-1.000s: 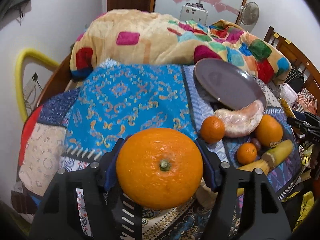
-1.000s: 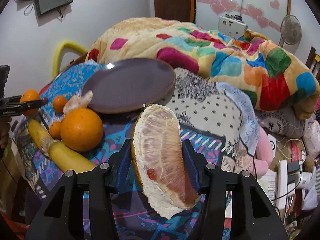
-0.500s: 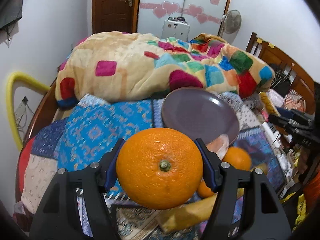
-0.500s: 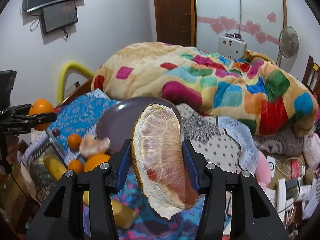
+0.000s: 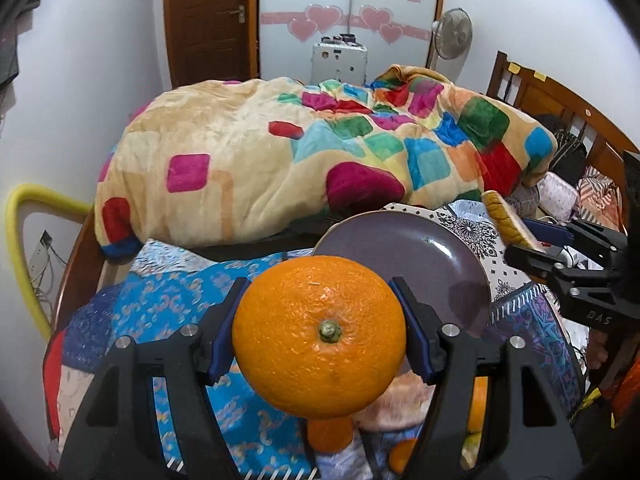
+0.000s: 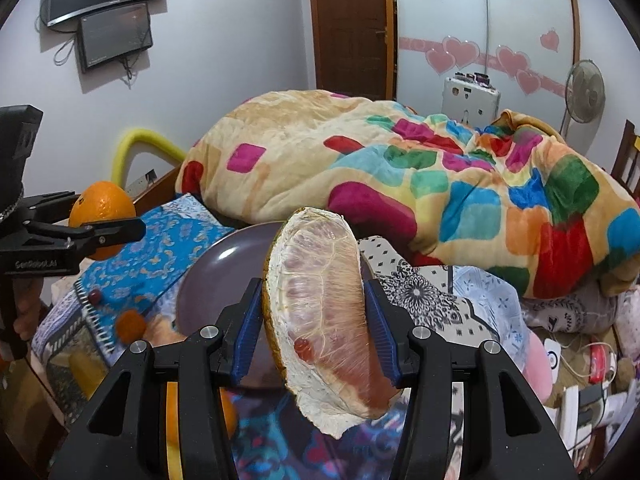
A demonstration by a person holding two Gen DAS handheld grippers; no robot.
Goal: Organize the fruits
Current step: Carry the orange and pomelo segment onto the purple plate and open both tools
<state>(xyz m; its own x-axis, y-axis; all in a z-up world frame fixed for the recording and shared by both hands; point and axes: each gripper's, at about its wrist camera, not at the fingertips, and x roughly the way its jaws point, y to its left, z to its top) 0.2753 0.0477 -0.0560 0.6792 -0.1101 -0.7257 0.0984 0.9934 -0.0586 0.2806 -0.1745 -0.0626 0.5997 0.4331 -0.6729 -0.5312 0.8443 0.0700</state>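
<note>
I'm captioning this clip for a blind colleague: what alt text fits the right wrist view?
The right gripper clamps a peeled pomelo wedge upright above a purple plate on a patterned bedspread. At left, the left gripper holds an orange. A colourful blanket lies behind.
</note>
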